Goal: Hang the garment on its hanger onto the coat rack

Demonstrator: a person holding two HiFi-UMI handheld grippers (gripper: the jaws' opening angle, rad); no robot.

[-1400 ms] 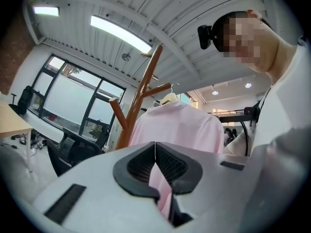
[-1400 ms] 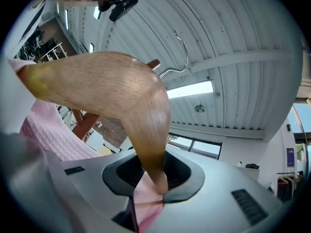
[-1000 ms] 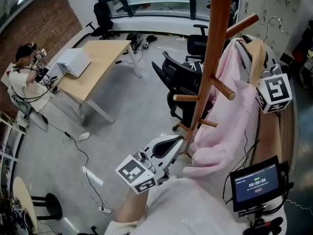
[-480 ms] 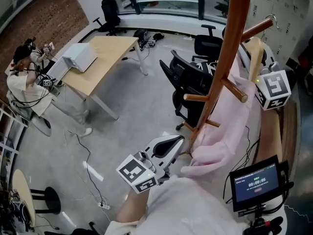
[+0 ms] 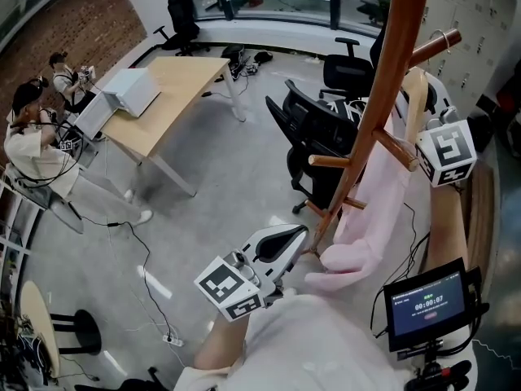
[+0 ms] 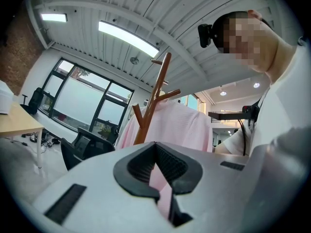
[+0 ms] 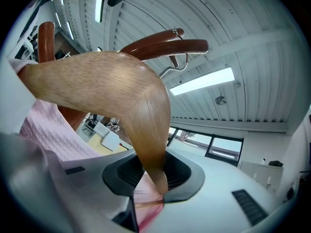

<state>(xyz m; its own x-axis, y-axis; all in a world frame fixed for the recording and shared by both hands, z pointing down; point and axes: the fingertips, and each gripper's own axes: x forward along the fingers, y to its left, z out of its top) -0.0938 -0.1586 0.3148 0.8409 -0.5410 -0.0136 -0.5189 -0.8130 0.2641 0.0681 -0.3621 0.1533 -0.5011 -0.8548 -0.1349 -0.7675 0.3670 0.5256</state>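
The small screen (image 5: 425, 306) shows a timer, 00:00:07.

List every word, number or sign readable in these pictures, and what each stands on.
"00:00:07" on the small black screen at lower right of the head view.
Smaller text above that timer: too small to read.
Black-and-white square markers on the left white cube and right white cube: patterns, not text.
Both gripper views: no text.
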